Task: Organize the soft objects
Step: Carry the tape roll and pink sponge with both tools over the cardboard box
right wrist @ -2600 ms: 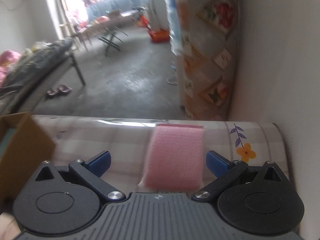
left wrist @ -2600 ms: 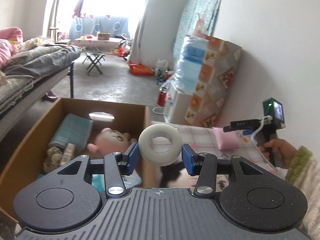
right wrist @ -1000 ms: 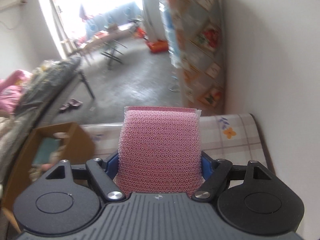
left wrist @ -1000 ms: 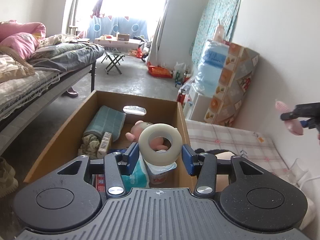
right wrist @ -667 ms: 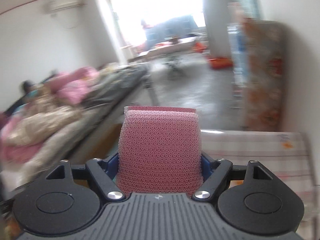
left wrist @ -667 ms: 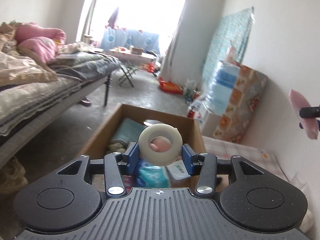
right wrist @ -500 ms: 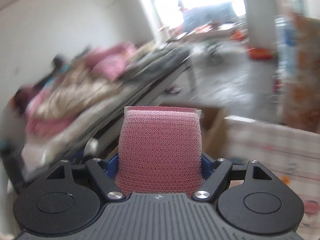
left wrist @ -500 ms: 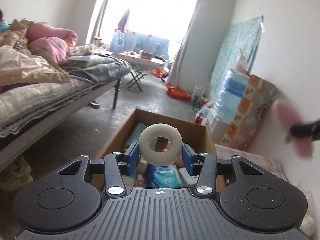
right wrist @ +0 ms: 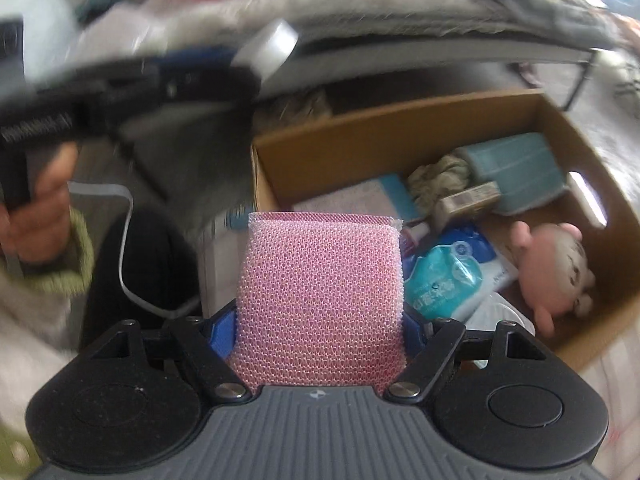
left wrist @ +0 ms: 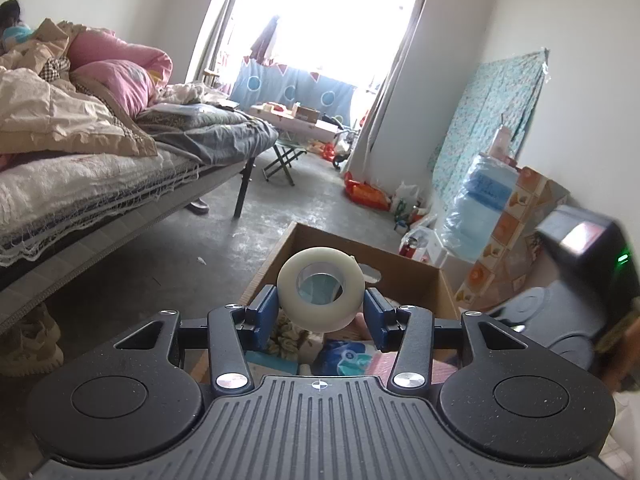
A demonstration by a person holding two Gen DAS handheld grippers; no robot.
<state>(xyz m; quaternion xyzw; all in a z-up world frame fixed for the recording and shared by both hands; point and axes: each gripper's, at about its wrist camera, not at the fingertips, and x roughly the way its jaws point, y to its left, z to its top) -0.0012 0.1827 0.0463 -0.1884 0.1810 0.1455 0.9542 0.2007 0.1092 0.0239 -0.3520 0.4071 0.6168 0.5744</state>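
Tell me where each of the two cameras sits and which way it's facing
Left wrist: on the left gripper, facing across the room toward the bright window, tape roll clamped, right gripper's body at the right edge.
Right wrist: on the right gripper, tilted down at the box, pink sponge clamped, left hand in view.
Shared: the cardboard box.

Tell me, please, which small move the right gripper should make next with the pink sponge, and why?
Probably carry it a little further right over the cardboard box, then open the jaws. The right gripper is shut on the pink sponge, which hangs near the box's left wall, above the packets inside. The left gripper holds the tape roll near the box too.
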